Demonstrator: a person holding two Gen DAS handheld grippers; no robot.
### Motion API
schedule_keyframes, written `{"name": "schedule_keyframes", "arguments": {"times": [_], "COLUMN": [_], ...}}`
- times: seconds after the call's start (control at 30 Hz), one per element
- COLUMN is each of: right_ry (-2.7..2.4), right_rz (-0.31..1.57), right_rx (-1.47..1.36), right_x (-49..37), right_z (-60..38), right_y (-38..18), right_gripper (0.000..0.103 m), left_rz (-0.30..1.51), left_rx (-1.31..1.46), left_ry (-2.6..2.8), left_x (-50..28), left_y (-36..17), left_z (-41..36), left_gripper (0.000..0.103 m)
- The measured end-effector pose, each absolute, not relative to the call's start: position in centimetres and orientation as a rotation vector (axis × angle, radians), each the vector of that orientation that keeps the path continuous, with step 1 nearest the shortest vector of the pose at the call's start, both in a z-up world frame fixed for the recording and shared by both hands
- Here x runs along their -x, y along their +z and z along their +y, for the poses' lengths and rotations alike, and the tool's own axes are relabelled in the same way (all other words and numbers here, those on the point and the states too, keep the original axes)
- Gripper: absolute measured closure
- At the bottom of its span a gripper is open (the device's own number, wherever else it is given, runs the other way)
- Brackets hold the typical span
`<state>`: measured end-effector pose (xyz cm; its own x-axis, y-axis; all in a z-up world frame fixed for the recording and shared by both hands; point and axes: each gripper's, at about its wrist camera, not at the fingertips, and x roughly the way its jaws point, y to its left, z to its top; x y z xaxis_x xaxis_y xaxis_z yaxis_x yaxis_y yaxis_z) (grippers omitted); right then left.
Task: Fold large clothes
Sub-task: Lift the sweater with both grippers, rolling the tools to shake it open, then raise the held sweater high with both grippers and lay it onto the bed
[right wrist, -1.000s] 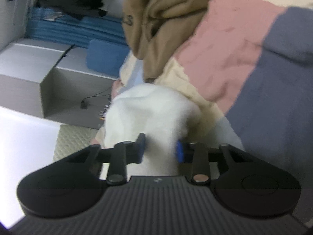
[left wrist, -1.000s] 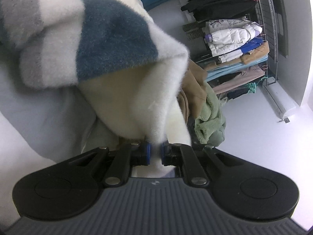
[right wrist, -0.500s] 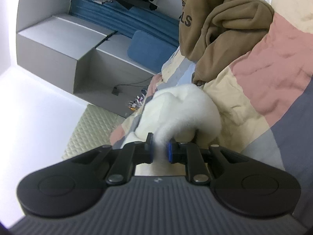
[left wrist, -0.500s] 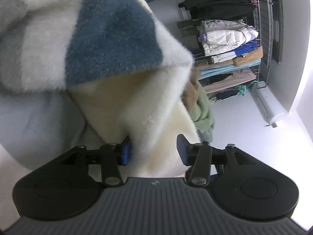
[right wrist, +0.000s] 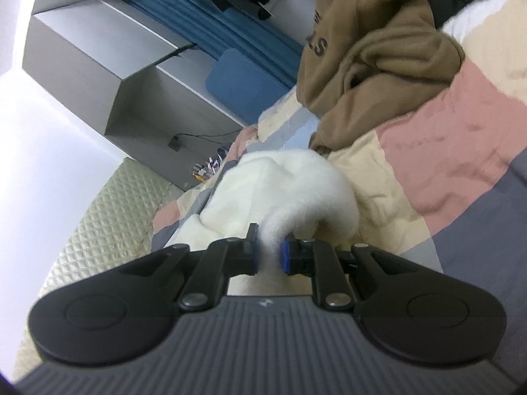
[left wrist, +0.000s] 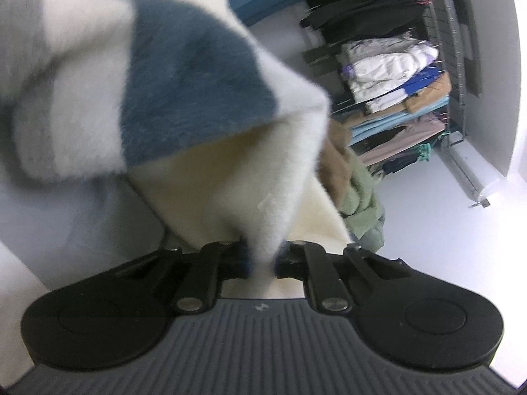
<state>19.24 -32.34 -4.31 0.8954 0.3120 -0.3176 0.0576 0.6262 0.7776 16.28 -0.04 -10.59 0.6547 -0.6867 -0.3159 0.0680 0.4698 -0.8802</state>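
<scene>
The patchwork quilt (right wrist: 438, 151) spreads under everything. Above it hangs the fleece garment (left wrist: 184, 98), blue, grey and cream, running away up-left from the left gripper (left wrist: 262, 261), whose jaws have just closed, clenched on its edge. The right gripper (right wrist: 268, 253) pinches a white fold, long axis uncertain.

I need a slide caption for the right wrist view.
Right tongs shut on fluffy white fleece garment above a pastel patchwork quilt.
</scene>
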Motion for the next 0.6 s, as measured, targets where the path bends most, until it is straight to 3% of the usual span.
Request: {"name": "schedule_keyframes", "arguments": {"times": [0.27, 0.6], "right_ry": [0.236, 0.323], "right_rz": [0.379, 0.259], "right_rx": [-0.854, -0.681], "right_x": [-17.2, -16.1], "right_z": [-31.5, -28.4], "right_y": [0.4, 11.8], "right_gripper": [0.087, 0.088], "left_rz": [0.482, 0.309], "left_rx": [0.919, 0.827], "left_ry": [-0.581, -0.576], "left_x": [-10.7, -6.3], "left_y": [-3.0, 8.5], "left_z": [3.8, 7.0], "left_gripper": [0.091, 0.091]}}
